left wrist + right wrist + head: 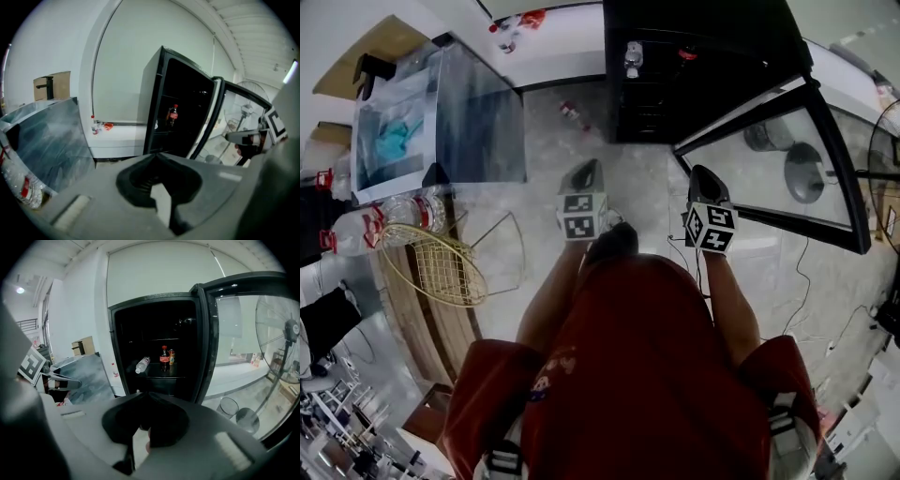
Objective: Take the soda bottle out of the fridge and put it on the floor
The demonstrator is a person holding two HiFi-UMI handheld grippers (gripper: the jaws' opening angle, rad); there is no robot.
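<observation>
Short of the fridge (112, 348), left gripper (157, 156): clenched tip to tip, nothing held, aimed at the open front.
Short of the fridge, right gripper (143, 394): likewise clenched and empty, facing the shelves squarely.
Right of the fridge, door (236, 333): standing wide open, glass panel turned away from the shelves.
Inside the fridge, middle shelf, soda bottle (164, 358): upright, long axis vertical, cap up, red label facing outward.
Inside the fridge, neighbours: can (171, 356) just beside the soda bottle on its right; water bottle (142, 364) lying on its side to the left, apart.
Step in hand: by the look of it, the reach toward the soda bottle, probably best with the right gripper.
Doing it well: spread the jaws before entering the fridge, come in level, close across the body with jaws horizontal, keep off the can, lift slightly, then draw straight out.
</observation>
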